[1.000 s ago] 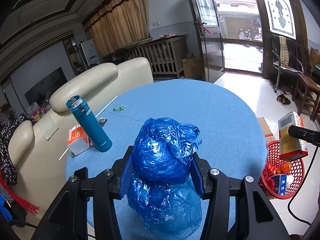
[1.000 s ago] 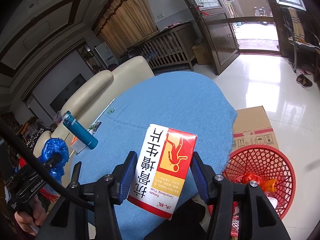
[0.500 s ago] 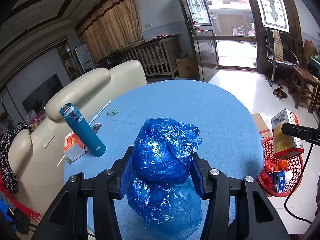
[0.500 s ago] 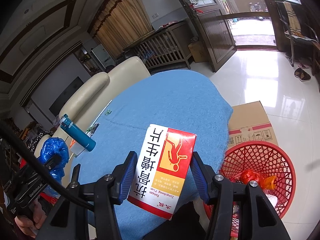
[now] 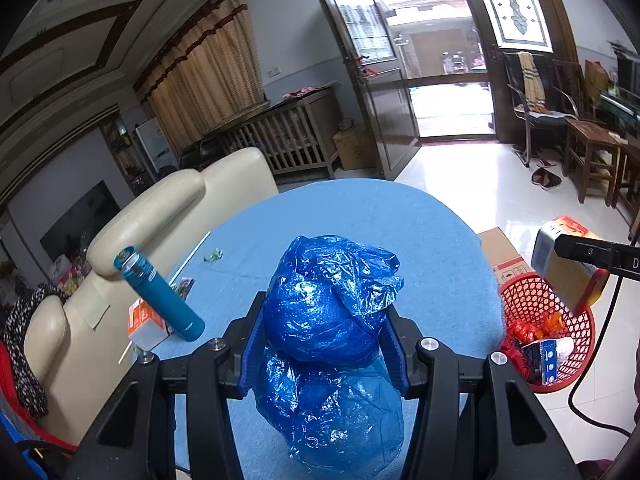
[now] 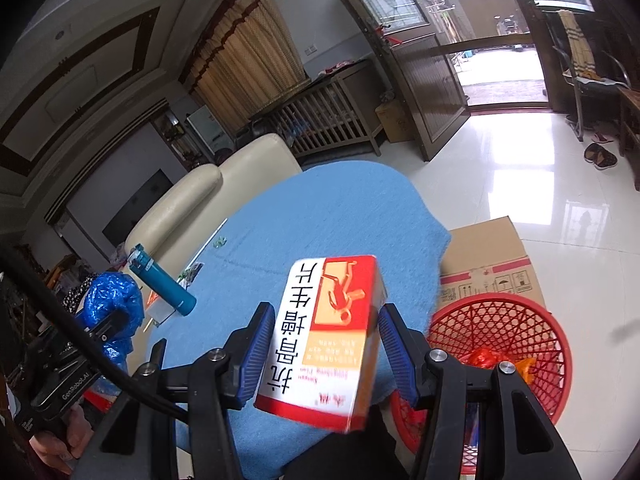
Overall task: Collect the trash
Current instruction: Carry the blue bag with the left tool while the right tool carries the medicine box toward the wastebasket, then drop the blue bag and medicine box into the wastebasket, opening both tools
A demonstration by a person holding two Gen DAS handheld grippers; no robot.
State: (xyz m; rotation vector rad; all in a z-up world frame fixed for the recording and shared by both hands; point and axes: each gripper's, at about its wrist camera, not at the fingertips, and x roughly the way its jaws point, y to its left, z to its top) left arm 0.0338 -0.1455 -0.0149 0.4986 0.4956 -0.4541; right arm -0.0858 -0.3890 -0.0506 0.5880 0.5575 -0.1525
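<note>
Jaws of the left gripper (image 5: 326, 344) stay clamped on a crumpled blue plastic bag (image 5: 332, 312), held above the near edge of the blue-covered table (image 5: 360, 216). Off to the right, the right gripper (image 6: 324, 344) pinches a red and white carton (image 6: 328, 340) between its blue pads, just left of the red mesh basket (image 6: 520, 320) on the floor, which already holds some wrappers. Over the last second both hands have slid to the right, so the basket has grown larger in the right wrist view and the carton has edged closer to its rim. That suggests the carton is about to be dropped first, the bag afterwards. Farther out on the table, a teal bottle (image 5: 160, 294), a small orange box (image 5: 140, 320) and a green scrap (image 5: 214, 255) remain; the scrap looks like trash left to collect. A brown cardboard box (image 6: 488, 256) sits behind the basket.
</note>
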